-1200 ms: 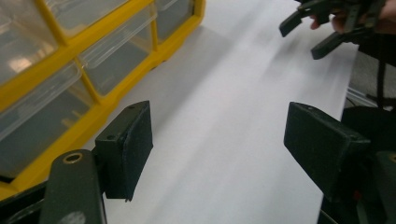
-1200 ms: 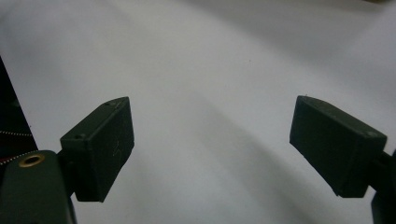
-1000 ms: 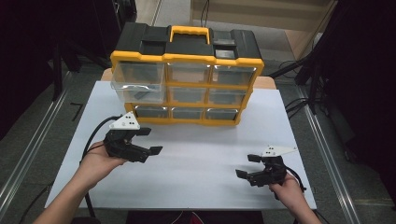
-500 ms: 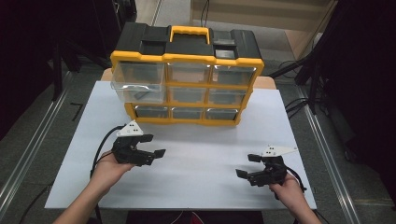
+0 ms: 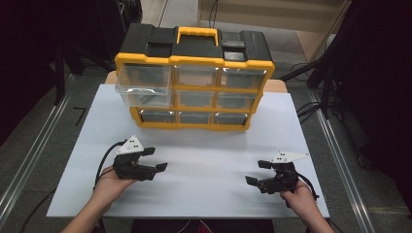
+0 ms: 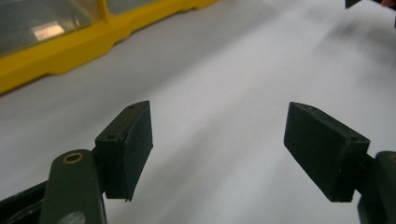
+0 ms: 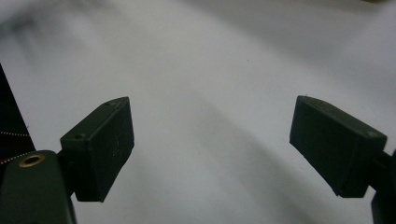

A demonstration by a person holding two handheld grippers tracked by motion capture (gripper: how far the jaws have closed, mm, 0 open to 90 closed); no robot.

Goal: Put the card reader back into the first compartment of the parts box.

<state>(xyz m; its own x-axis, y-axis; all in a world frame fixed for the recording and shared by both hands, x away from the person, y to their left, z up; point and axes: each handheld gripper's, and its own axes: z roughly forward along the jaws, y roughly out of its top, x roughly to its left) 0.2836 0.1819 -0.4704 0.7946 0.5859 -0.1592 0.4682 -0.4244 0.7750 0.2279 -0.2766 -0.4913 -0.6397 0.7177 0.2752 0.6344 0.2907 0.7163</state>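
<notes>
A yellow and black drawer cabinet (image 5: 194, 48) with clear drawers stands at the back of the white table (image 5: 204, 145). Its top-left drawer (image 5: 143, 85) sticks out toward me. My left gripper (image 5: 156, 159) hovers low over the table's left front, open, with nothing between its jaws. In the left gripper view the left gripper (image 6: 217, 140) points across bare table, with the cabinet's yellow base (image 6: 56, 56) at the upper left. At the right front, my right gripper (image 5: 256, 172) is open and empty. In the right gripper view, white tabletop lies beyond the right gripper (image 7: 212, 140).
Metal rails (image 5: 29, 160) run along the floor on both sides of the table. Dark equipment and cables (image 5: 311, 111) stand to the right. A broad bare strip of table lies between the cabinet and the grippers.
My left gripper has drawn back from the cabinet toward the near edge and a little to the right. The right gripper has stayed put.
</notes>
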